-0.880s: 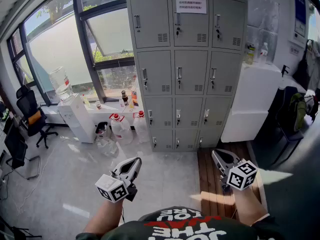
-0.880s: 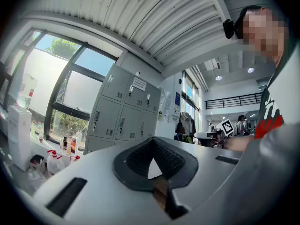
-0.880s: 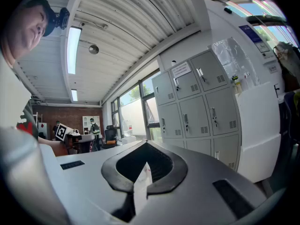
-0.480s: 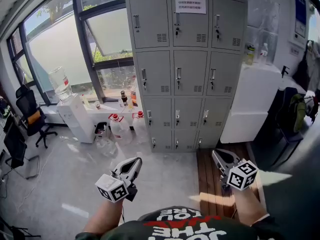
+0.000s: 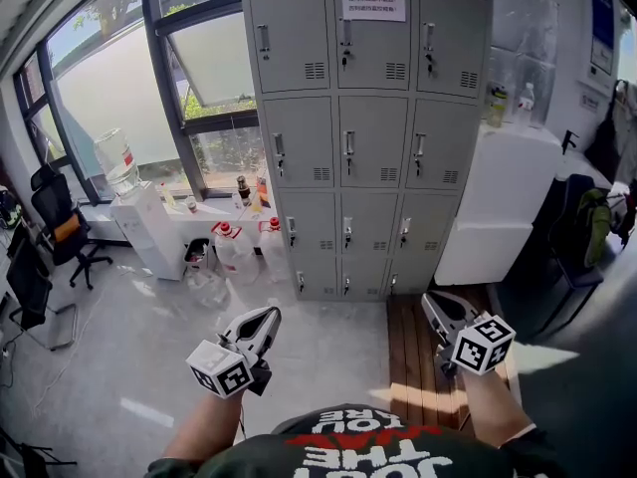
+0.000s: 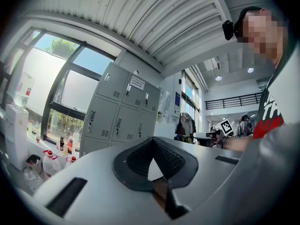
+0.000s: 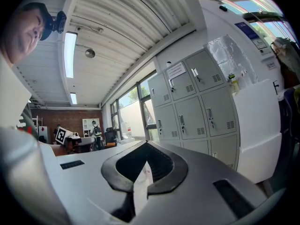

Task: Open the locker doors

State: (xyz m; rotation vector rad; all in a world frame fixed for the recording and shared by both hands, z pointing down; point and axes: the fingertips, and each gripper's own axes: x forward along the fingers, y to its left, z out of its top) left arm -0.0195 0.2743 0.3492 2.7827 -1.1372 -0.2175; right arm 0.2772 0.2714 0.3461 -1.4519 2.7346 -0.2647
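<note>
Head view first: where does the locker cabinet (image 5: 348, 137) lie from the claws?
— Straight ahead and above them, well apart. It stands against the wall between the window (image 5: 109, 88) and a white cabinet (image 5: 493, 207). Both claws are held low and level, pointing at it.
— Which is nearer?
— Hard to call. The left gripper (image 5: 269, 315) sits under the left column and the right gripper (image 5: 430, 303) under the right column, over the wooden boards (image 5: 413, 366).
— Their jaws?
— Each gripper's own view shows them pressed together at the tips, with nothing between.
— And the doors?
— Grey steel, three columns by four rows, all closed. Each has a louvre vent low on its right. The top middle door carries a paper notice (image 5: 373, 1).
— The handles?
— An upright handle (image 5: 348, 144) runs along each door's left edge. So I'd guess the hinges are on the right and the pull comes from the left side.
</note>
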